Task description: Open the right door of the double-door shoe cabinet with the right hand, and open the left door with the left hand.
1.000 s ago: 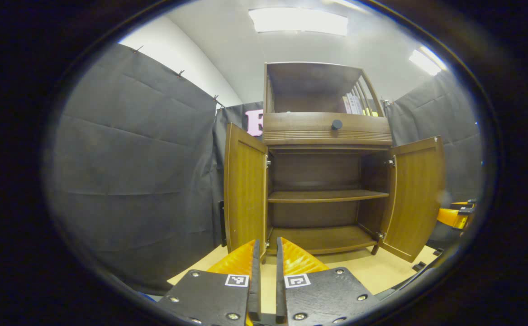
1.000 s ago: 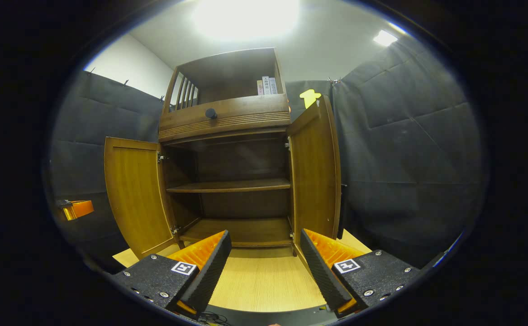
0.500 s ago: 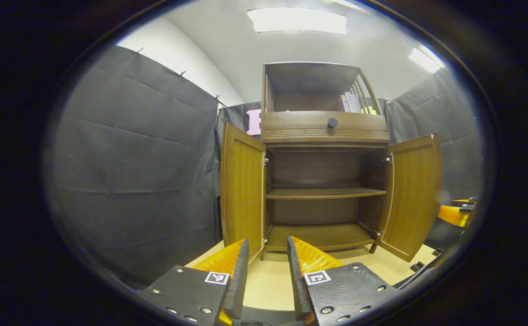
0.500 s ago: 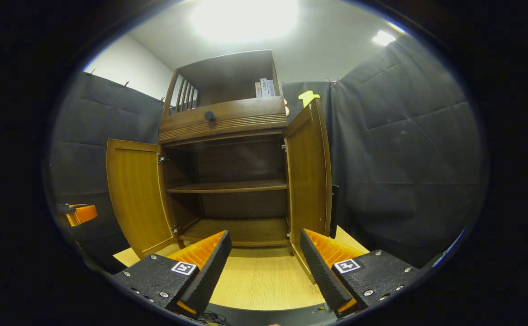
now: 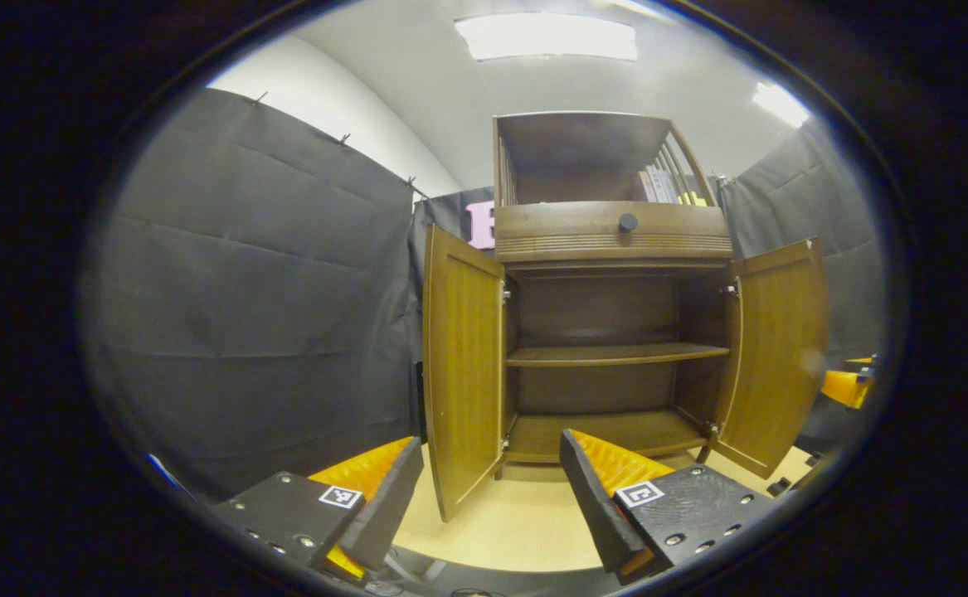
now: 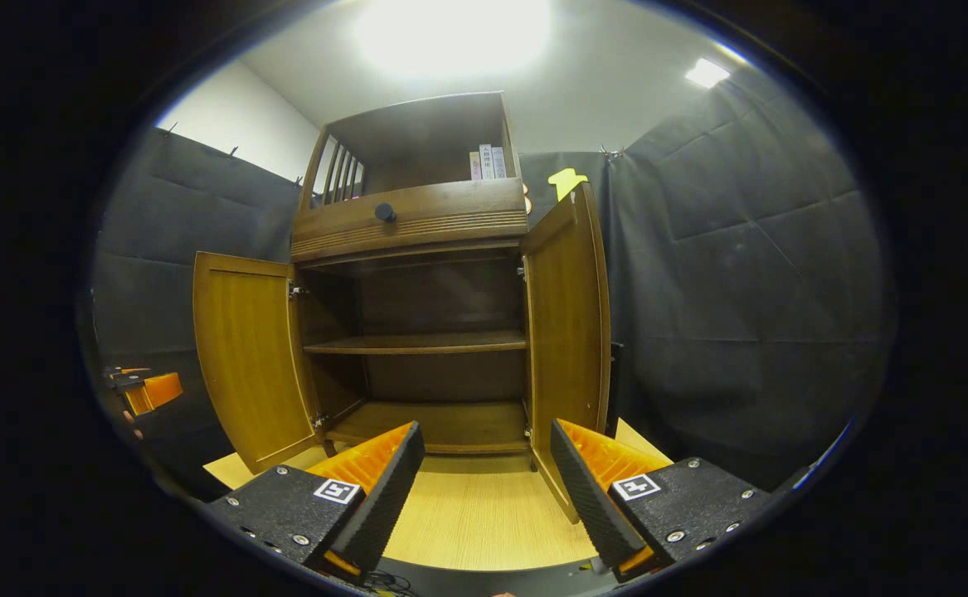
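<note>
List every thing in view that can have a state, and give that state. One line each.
Left door: swung open.
Right door: swung open.
Drawer: closed.
Cabinet shelves: bare.
Books: standing upright in the top compartment.
Left gripper: open, holding nothing.
Right gripper: open, holding nothing.
</note>
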{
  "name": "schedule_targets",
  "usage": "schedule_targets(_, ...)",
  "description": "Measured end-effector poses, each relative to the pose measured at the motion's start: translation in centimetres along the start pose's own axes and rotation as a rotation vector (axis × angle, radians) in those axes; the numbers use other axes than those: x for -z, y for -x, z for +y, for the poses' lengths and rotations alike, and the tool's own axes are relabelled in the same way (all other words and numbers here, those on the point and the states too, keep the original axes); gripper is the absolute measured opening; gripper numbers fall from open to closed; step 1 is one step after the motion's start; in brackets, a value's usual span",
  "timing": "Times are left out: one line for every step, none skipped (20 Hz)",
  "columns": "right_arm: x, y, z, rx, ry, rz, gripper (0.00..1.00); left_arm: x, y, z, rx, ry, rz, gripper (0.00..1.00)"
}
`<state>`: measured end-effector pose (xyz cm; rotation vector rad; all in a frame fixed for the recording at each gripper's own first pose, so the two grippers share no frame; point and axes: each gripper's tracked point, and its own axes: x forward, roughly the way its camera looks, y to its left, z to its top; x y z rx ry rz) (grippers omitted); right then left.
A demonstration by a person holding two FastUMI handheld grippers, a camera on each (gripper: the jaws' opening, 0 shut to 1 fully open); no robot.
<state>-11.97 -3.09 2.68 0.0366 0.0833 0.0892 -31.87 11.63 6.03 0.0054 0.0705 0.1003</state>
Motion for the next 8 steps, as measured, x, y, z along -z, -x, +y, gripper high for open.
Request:
schedule_targets(0.02,-0.03,0.05,0.0,0.001,0.0,0.95,0.0,-0.03,0.04,0.0,-0.003,0.0,0.99)
schedule_targets(0.05,-0.12,0.08,0.001,0.003,0.001,0.94,-0.06,-0.15,0.11,0.0,-0.007,-0.001,0.99)
schedule_targets(0.09,-0.12,0.13,0.002,0.004,0.001,0.94,-0.14,-0.17,0.08,0.003,-0.009,-0.003,0.99)
schedule_targets(0.09,-0.14,0.23,0.002,0.003,0.001,0.94,-0.18,-0.29,0.12,0.005,-0.012,-0.006,0.99)
schedule_targets(0.09,-0.2,0.27,0.002,0.002,0.002,0.94,-0.31,-0.31,0.15,0.006,-0.015,-0.01,0.99)
schedule_targets(0.06,-0.26,0.33,0.002,0.004,0.003,0.94,-0.37,-0.4,0.14,0.006,-0.018,-0.013,0.99)
schedule_targets(0.11,-0.15,0.38,0.002,0.005,0.001,0.94,-0.4,-0.4,0.15,0.005,-0.02,-0.014,0.99)
schedule_targets(-0.06,-0.13,0.4,0.003,0.005,-0.004,0.95,-0.37,-0.46,0.16,0.006,-0.022,-0.015,0.99)
